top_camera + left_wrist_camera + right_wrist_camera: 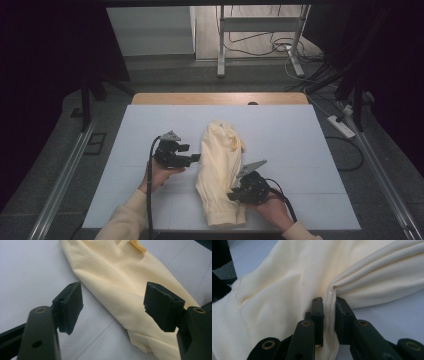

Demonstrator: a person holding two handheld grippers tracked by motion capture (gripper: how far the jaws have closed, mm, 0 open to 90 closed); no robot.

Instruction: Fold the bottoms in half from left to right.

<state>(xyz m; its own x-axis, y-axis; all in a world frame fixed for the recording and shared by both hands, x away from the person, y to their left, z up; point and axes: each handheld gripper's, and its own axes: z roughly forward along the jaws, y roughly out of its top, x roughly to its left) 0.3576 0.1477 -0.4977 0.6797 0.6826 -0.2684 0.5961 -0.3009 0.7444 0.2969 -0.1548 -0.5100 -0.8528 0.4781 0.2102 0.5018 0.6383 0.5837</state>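
The pale yellow garment (pixel 220 172), soft, light and apt to sag, is lying bunched mid-worktop (pixel 300 150), with the right tool (pixel 329 315) pinching a fold at its 4 o'clock edge and the left tool (pixel 192 152) waiting wide open at 9 o'clock.

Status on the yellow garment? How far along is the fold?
Done: the pale yellow garment already lies gathered into a long narrow bundle on the white table. In hand: the right gripper has its jaws pinched on a fold at the bundle's edge. Left: the left gripper is open with nothing gripped, beside the cloth; the bundle looks uneven, so further folding probably remains.
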